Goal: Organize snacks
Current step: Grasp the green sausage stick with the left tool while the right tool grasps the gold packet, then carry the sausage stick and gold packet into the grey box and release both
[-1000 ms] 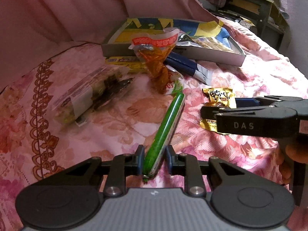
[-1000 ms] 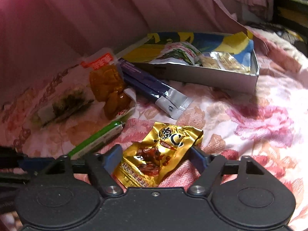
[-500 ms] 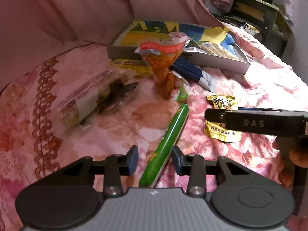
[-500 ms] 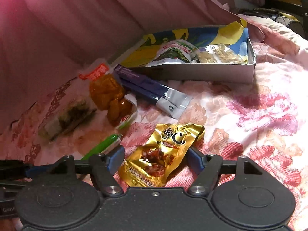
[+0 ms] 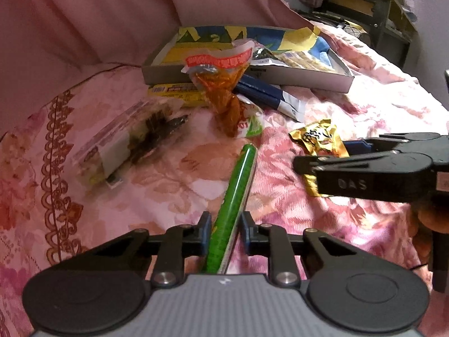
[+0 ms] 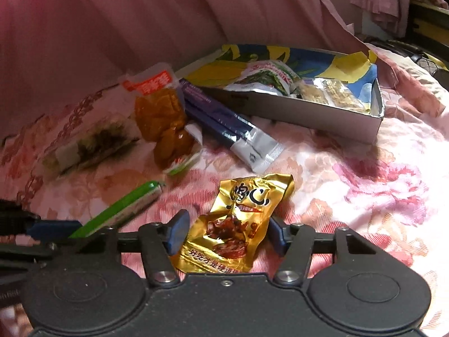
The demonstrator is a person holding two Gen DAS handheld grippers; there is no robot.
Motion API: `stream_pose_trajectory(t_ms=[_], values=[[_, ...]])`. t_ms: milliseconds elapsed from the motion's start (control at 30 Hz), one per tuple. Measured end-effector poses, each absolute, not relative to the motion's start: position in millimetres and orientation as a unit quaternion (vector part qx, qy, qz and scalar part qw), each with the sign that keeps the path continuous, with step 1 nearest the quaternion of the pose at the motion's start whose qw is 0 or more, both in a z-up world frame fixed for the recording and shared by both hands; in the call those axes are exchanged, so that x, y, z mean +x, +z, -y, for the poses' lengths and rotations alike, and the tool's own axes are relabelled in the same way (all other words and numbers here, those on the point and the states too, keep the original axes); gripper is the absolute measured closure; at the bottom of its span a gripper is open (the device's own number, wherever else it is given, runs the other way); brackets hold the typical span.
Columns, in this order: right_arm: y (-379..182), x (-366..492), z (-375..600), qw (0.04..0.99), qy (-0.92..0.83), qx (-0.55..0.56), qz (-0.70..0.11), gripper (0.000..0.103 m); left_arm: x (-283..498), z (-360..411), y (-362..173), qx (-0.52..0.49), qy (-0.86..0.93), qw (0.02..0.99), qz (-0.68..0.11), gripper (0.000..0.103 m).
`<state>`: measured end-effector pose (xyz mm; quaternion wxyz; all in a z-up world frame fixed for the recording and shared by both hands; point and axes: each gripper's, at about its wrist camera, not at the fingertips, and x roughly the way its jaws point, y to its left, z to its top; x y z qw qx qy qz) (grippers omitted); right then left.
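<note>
with its jaws having just closed in again, the left gripper (image 5: 223, 231) has its blue pads pressed on the near end of the green stick snack (image 5: 235, 193), which half a second back lay loose between wider jaws. the stick points away up the pink floral bedspread (image 5: 174, 174), its far tip just short of the orange pouch (image 5: 223, 95), and it looks to rest on the cloth, not yet raised. to its right, the right gripper (image 6: 226, 233) has also just been narrowing, and its jaws now stand close on either side of the gold foil packet (image 6: 238, 224); the right-hand pad meets the packet's edge, while the left-hand one seems to leave a sliver of gap (hard to be sure through the crinkled foil), so i would call that grip not yet made. farther out lie a blue-and-silver packet (image 6: 224, 123), a clear pack with dark filling (image 5: 134, 146) off to the left, and a yellow pack (image 5: 174, 90) tucked against the box. the open cardboard box (image 6: 331, 112) sits at the back, already holding a few packets. both hands have stayed put, so what is new is the squeeze itself: one snack secured, the other nearly so, and lifting both toward the box seems the likely next step.
</note>
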<state>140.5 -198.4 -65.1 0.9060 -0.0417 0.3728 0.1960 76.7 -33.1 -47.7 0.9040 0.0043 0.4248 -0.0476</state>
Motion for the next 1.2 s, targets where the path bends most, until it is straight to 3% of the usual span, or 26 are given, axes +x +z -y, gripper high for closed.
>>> stream_pose_trajectory(t_ms=[167, 367, 467, 867, 1200], values=[[-60.1, 124.3, 205.5, 0.894, 0.202, -0.056, -0.396, 0.043, 72.5, 24.3, -46.9, -0.02, -0.047, 0.9, -0.432, 0.079], [-65.8, 130.5, 208.5, 0.899, 0.194, -0.017, -0.392, 0.028, 75.1, 25.7, -48.2, -0.02, -0.044, 0.9, -0.434, 0.078], [-70.0, 130.1, 202.0, 0.904, 0.187, -0.035, -0.383, 0.027, 77.7, 26.0, -48.8, -0.027, -0.042, 0.899, -0.435, 0.078], [-67.4, 119.7, 198.9, 0.91, 0.184, -0.063, -0.367, 0.048, 93.6, 37.0, -55.3, -0.012, -0.039, 0.901, -0.432, 0.076], [-61.2, 107.5, 185.9, 0.916, 0.204, -0.113, -0.325, 0.051, 85.9, 32.7, -49.1, -0.041, -0.051, 0.901, -0.428, 0.082]])
